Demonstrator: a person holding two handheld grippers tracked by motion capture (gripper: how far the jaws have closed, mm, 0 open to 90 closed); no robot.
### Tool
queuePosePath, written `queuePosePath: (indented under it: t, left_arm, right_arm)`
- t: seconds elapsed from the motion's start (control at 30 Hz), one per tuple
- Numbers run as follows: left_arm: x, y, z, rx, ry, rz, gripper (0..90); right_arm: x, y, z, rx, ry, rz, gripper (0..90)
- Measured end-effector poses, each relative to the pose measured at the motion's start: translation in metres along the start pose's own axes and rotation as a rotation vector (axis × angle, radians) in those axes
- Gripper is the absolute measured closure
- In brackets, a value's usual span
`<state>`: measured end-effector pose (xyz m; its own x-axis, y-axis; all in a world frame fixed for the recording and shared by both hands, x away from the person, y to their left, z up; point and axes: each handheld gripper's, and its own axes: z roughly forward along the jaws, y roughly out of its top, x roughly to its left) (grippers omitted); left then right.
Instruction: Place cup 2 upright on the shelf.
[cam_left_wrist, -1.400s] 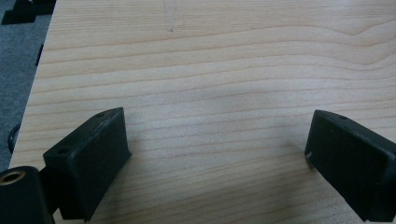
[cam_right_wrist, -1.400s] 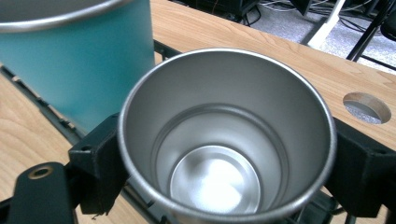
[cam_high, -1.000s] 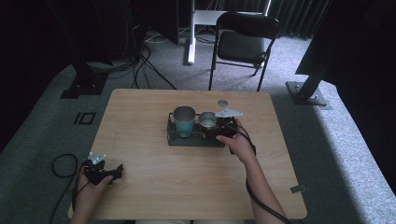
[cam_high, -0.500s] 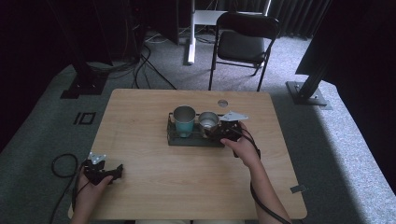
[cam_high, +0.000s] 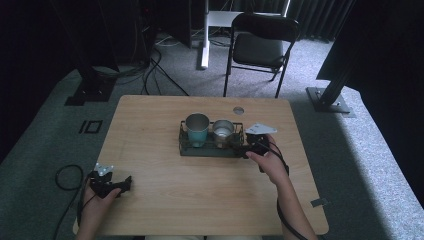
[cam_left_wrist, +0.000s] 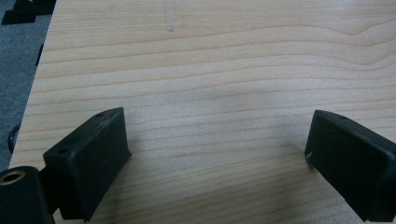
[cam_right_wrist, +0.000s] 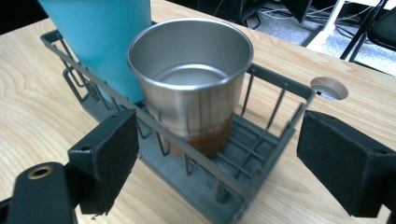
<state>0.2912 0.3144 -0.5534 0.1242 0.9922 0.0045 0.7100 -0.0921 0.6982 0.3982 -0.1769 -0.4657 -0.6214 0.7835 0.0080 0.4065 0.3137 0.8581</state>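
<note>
Right gripper view: steel cup (cam_right_wrist: 194, 79) upright, mouth up, brown band at base, in wire rack (cam_right_wrist: 261, 186) beside teal tumbler (cam_right_wrist: 100, 42). High view: rack's long axis runs left-right at table (cam_high: 200, 195) centre. Right gripper (cam_high: 248, 147) at rack's right end, jaws spread wide, holding nothing. Left gripper (cam_high: 116, 186) near front-left corner, jaws spread over bare wood. Folding chair (cam_high: 262, 45) beyond table.

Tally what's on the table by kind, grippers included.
Cups: 2, a teal cup and a steel cup, both upright in the rack.
Rack: 1, a wire rack.
Grippers: 2, left gripper and right gripper, both open.
Total: 5
</note>
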Motion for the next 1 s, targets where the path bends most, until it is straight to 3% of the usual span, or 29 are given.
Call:
queuePosePath:
  t: [0.43, 1.0]
  left_arm:
    - [0.0, 0.0, 0.0, 0.0, 0.0, 0.0, 6.7]
    - [0.0, 0.0, 0.0, 0.0, 0.0, 0.0, 6.7]
  right_arm:
    - [-0.013, -0.014, -0.027, -0.002, -0.004, 0.01, 12.9]
    - [-0.02, -0.049, -0.038, 0.035, -0.06, 0.01, 12.9]
